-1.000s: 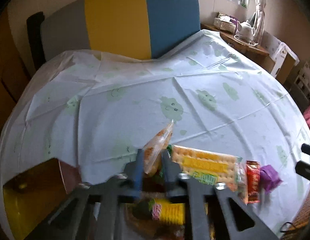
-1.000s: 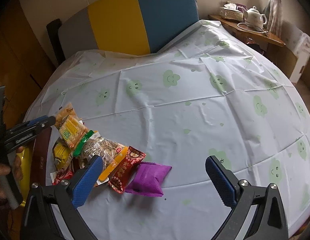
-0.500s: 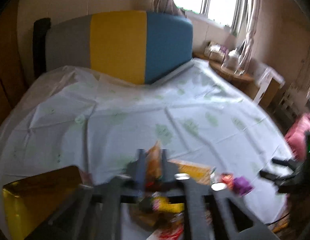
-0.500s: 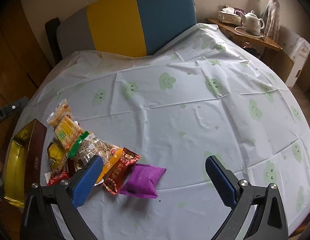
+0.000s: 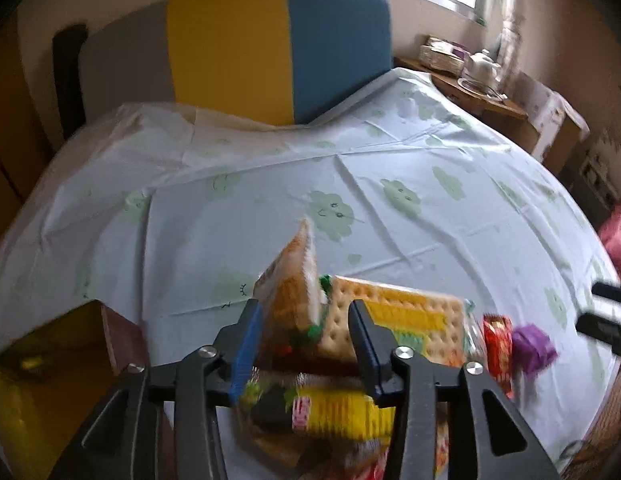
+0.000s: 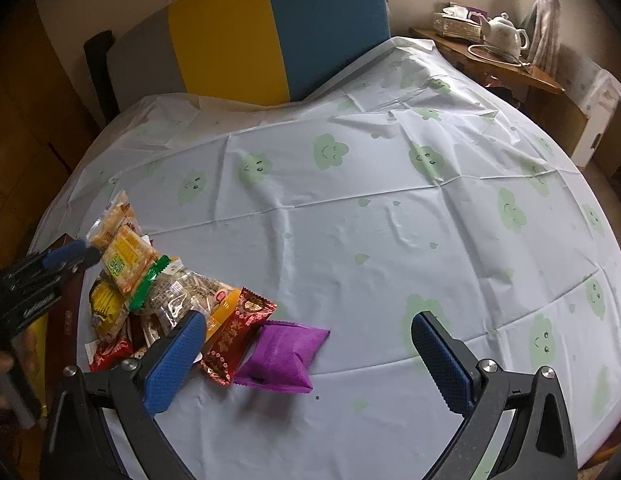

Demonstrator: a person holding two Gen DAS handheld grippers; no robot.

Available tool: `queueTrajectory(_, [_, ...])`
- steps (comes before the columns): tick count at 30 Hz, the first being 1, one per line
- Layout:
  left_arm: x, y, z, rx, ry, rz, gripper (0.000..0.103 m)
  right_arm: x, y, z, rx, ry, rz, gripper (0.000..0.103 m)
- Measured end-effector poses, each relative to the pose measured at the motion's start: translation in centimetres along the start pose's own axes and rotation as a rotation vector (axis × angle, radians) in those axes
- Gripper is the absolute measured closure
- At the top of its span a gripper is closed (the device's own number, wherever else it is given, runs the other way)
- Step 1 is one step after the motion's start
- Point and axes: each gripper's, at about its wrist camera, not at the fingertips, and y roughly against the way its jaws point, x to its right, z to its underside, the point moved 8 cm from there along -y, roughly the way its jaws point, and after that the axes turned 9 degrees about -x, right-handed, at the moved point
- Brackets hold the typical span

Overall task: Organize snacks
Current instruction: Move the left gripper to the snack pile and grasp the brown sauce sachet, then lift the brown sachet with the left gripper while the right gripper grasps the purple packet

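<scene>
A pile of snack packets lies at the table's left front. My left gripper (image 5: 302, 320) is open around an orange cracker packet (image 5: 292, 284) that stands tilted on the pile; only the left finger is near it. A yellow biscuit packet (image 5: 402, 320), a red packet (image 5: 497, 340) and a purple packet (image 5: 532, 346) lie to its right. In the right wrist view my right gripper (image 6: 306, 344) is open and empty, above the purple packet (image 6: 284, 354) and the red packet (image 6: 236, 336). The left gripper (image 6: 66, 258) shows at the pile's left.
A gold-lined brown box (image 5: 38, 364) sits open at the table's left edge, also in the right wrist view (image 6: 66, 316). The round table (image 6: 390, 208) has a white cloth with green smiley clouds. A yellow and blue chair (image 6: 278, 28) stands behind; a teapot (image 6: 506, 36) sits on a side shelf.
My left gripper was shut on the orange cracker packet, swung up with it, and is now open over the pile again. The right gripper stayed open and shifted slightly.
</scene>
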Motion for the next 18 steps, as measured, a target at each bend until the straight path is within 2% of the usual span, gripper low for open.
queueTrajectory(2, [-0.9,-0.8,-0.3,0.003,0.063,0.06,0.058,-0.1,0.0,0.0,0.0,0.006,0.001,0.0])
queueTrajectory(3, [-1.4,-1.1,-0.5,0.0,0.093,0.093,0.065,-0.2,0.0,0.0,0.0,0.007,0.001,0.0])
queueTrajectory(4, [-1.6,-1.3,-0.6,0.0,0.11,0.112,0.079,-0.2,0.0,-0.1,0.0,0.008,0.0,0.0])
queueTrajectory(7, [-2.0,-0.4,-0.6,0.028,0.132,0.183,0.082,-0.4,-0.1,-0.1,0.0,0.015,0.0,0.0])
queueTrajectory(9, [-2.2,0.5,-0.6,0.049,0.13,0.189,0.084,-0.5,-0.1,-0.1,0.002,0.023,0.004,0.0])
queueTrajectory(12, [-2.5,2.5,-0.7,0.08,0.149,0.24,0.084,-0.4,-0.1,-0.2,0.01,0.023,0.008,0.0])
queueTrajectory(15, [-2.9,4.7,-0.7,0.093,0.173,0.276,0.084,0.1,-0.3,-0.1,-0.005,-0.002,0.002,0.0])
queueTrajectory(18, [-3.8,7.3,-0.4,0.14,0.18,0.295,0.086,0.7,-0.6,-0.1,-0.017,-0.029,-0.002,0.0])
